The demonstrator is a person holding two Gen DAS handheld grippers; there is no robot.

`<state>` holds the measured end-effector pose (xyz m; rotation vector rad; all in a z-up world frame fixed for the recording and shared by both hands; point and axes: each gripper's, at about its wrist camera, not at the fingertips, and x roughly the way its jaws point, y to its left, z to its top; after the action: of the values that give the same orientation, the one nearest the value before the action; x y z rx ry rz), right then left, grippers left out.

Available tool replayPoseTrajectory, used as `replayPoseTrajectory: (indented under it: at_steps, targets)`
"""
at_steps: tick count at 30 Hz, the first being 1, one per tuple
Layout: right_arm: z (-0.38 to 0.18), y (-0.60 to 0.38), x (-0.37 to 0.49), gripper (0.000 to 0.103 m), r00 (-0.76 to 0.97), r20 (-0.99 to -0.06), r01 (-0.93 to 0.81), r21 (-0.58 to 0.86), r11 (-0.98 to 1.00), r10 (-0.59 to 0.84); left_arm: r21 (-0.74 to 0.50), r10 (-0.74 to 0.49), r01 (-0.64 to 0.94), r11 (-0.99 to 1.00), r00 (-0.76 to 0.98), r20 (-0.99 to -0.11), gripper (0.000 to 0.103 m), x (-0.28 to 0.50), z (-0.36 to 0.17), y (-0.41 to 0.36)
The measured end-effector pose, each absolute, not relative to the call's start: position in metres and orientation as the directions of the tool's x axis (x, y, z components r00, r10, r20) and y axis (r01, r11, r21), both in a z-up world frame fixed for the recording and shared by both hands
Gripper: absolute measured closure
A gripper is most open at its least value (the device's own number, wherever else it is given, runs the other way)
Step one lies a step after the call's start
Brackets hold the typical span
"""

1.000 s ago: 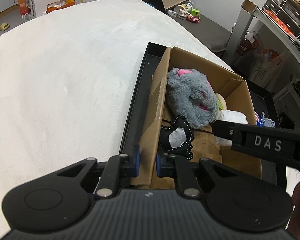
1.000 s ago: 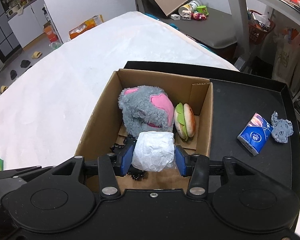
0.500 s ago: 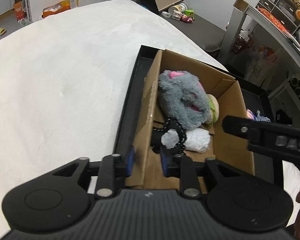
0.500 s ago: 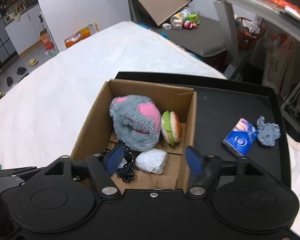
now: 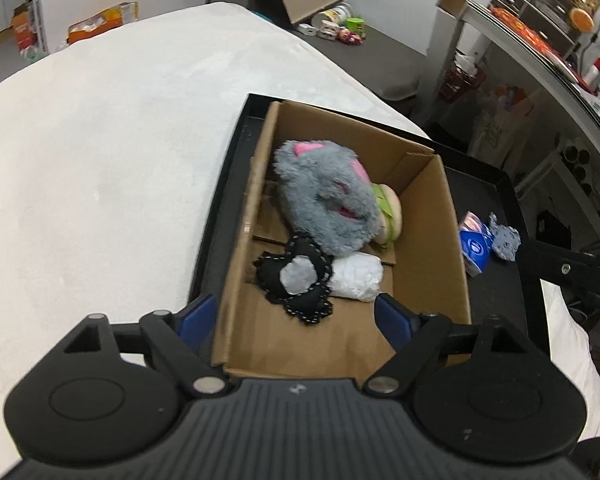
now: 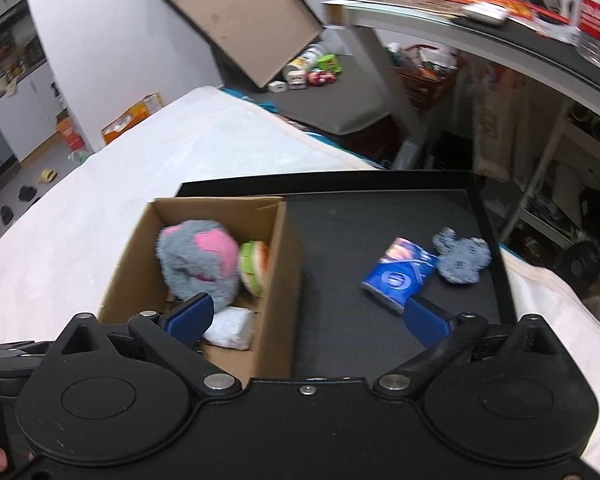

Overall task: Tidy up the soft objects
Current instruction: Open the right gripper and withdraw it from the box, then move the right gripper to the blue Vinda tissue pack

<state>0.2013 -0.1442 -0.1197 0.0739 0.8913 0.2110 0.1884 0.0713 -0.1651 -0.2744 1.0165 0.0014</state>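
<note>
A cardboard box (image 5: 428, 240) (image 6: 278, 248) stands on a black tray (image 6: 360, 220). Inside lie a grey and pink plush (image 5: 324, 196) (image 6: 198, 256), a burger plush (image 5: 392, 216) (image 6: 254, 266), a black heart cushion (image 5: 296, 276) and a white wrapped bundle (image 5: 358, 276) (image 6: 230, 326). My left gripper (image 5: 296, 318) hovers over the box's near end, its jaws opening on either side of the left wall without touching it. My right gripper (image 6: 310, 315) is opening too, holds nothing, and straddles the box's right wall. A blue tissue pack (image 6: 398, 276) (image 5: 474, 244) and a small grey plush (image 6: 460, 260) (image 5: 504, 240) lie on the tray.
The tray rests on a white bed cover (image 5: 100, 160). A desk (image 6: 480, 28) with clutter stands to the right, and an open flat carton (image 6: 244, 28) with toys is on the floor behind. The tray's floor (image 6: 340, 320) right of the box is bare.
The left gripper let go of the box's left wall and spread wide. The right gripper dropped the white bundle into the box, opened, and swung right toward the tray's loose items.
</note>
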Motion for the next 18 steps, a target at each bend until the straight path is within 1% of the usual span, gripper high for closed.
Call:
replayPoseTrajectory:
  at_steps: [12, 18]
  targets:
    - [-0.136, -0.193, 0.208, 0.0, 0.606, -0.768, -0.111, 0.172, 0.979, 0.204, -0.16, -0.07, -0.13, 0.978, 0.523, -0.849, 0.009, 0.195, -0.167, 0.056]
    - [-0.151, -0.212, 0.214, 0.0, 0.6, -0.77, -0.083, 0.209, 0.974, 0.217, -0.097, -0.025, -0.113, 0.989, 0.515, -0.857, 0.008, 0.197, -0.172, 0.045]
